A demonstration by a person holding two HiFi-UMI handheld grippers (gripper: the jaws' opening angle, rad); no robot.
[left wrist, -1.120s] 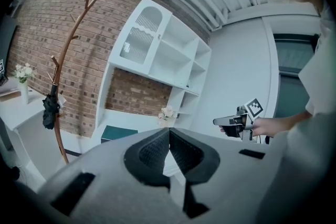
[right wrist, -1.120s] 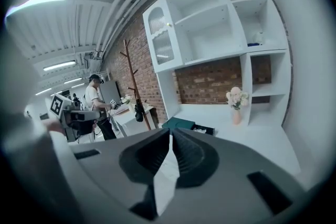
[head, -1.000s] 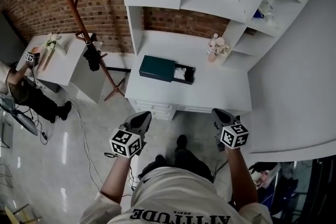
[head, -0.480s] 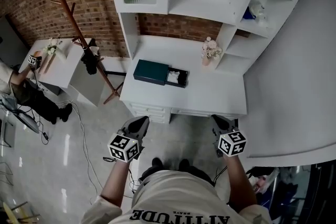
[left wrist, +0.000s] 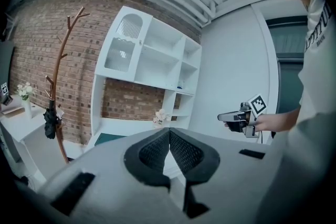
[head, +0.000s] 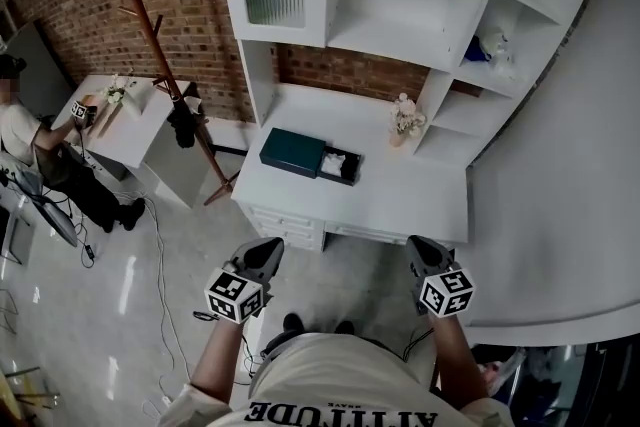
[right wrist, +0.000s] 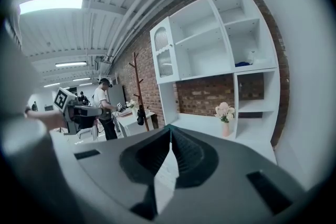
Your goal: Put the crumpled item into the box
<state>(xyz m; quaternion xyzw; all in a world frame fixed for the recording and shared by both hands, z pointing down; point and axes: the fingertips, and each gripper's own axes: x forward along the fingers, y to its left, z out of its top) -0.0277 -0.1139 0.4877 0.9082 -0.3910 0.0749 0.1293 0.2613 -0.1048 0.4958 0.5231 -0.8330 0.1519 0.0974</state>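
Hovering low at the near edge of the scene, the left gripper (head: 268, 250) has its jaws pressed together with nothing between them. Its own view shows the two ribbed pads meeting at the tip, with only the far room beyond. Same story on the right: the right gripper (head: 416, 245) is closed too, empty, pads touching. Both hang over the floor, well apart from the worktop (head: 400, 200), and the person stands back from it.

Out past them, on the far left part of that white worktop, sits the box (head: 294, 152), a dark teal sleeve with a black inner tray drawn out to its right. And there it is: the crumpled item (head: 335, 162) lies inside that open tray. It is a small white rumpled wad, paper or tissue by the look of it, though it's too small here to say which.

So by my reading the main job is done: the item is in the box, and neither gripper carries anything. What may be left, if anything, is pushing the tray back into the sleeve, since it stands open now. A vase of flowers (head: 405, 118) stands further right on the worktop, well clear of the box.
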